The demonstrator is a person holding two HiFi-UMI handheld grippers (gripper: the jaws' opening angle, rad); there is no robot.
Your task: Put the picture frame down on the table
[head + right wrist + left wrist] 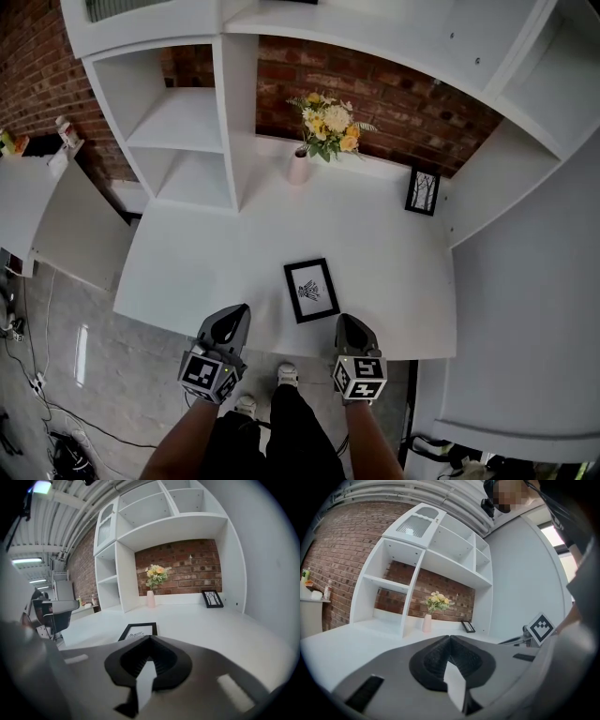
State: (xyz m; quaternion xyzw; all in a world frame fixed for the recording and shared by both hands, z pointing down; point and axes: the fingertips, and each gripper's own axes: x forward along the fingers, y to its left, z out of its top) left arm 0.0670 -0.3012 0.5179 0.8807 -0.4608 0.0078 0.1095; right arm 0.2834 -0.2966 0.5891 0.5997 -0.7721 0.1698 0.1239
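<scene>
The frame (311, 290) lies flat and face up on the white tabletop (206, 253) in the head view. It sits a little below the centre of the picture, near the tabletop's front edge. It has a black border around a white sheet with a dark drawing, and neither gripper touches it.

The left gripper (236, 313) is at lower centre-left, with its tip over the tabletop's front edge. It is left of the frame and apart from it. In the left gripper view its jaws are together with nothing between them.

The right gripper (348, 323) is at lower centre-right, just right of the frame's lower corner and clear of it. In the right gripper view its jaws are pressed together and hold nothing. There the frame shows flat on the tabletop just beyond their tip, slightly to the left.

At upper centre, at the back of the tabletop, a pale vase (299, 168) holds yellow and white flowers (329, 123). To its right a second frame (423, 190) stands tilted back by the brick wall (394, 94), well apart from the first. White shelves (178, 122) fill the upper left of the picture. At bottom centre the person's legs (272, 431) show between the two forearms, above a grey floor (112, 375).
</scene>
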